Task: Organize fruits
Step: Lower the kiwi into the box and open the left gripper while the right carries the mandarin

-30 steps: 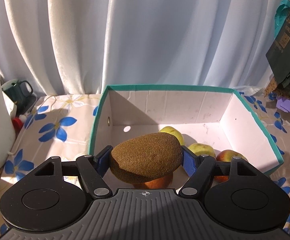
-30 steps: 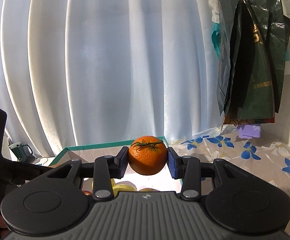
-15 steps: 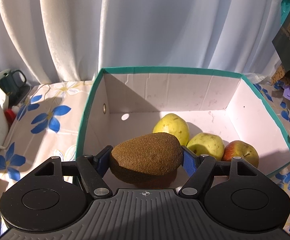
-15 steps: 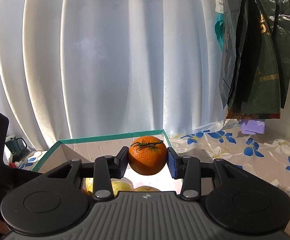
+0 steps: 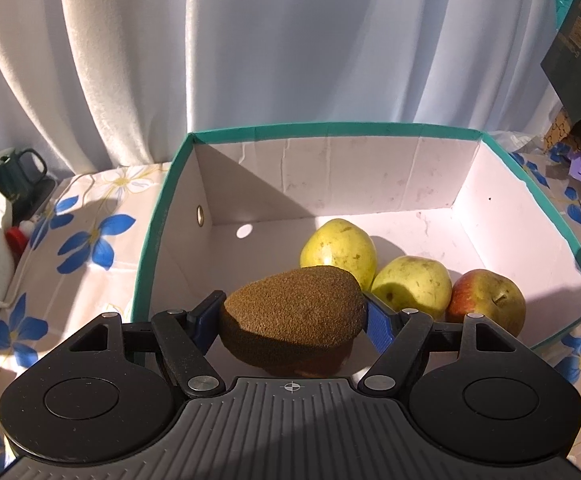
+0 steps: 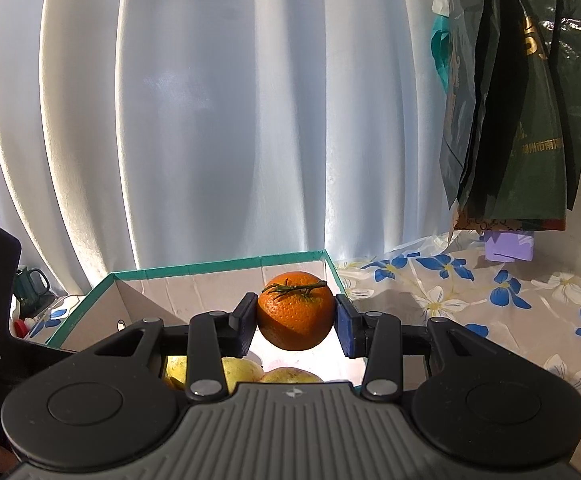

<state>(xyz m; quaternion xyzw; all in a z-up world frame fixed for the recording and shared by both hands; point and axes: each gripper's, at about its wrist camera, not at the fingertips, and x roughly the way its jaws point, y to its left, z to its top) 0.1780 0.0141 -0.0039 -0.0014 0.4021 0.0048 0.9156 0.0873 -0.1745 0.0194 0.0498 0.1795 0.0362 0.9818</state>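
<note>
Left hand-held gripper clamps a kiwi, right hand-held gripper an orange; box holds three fruits.

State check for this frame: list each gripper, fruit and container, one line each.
left gripper: shut on kiwi
kiwi: held above the box's near edge
right gripper: shut on orange
orange: held over the box
box: open, no lid
two yellow-green fruits: resting in box
red-yellow apple: resting in box
</note>
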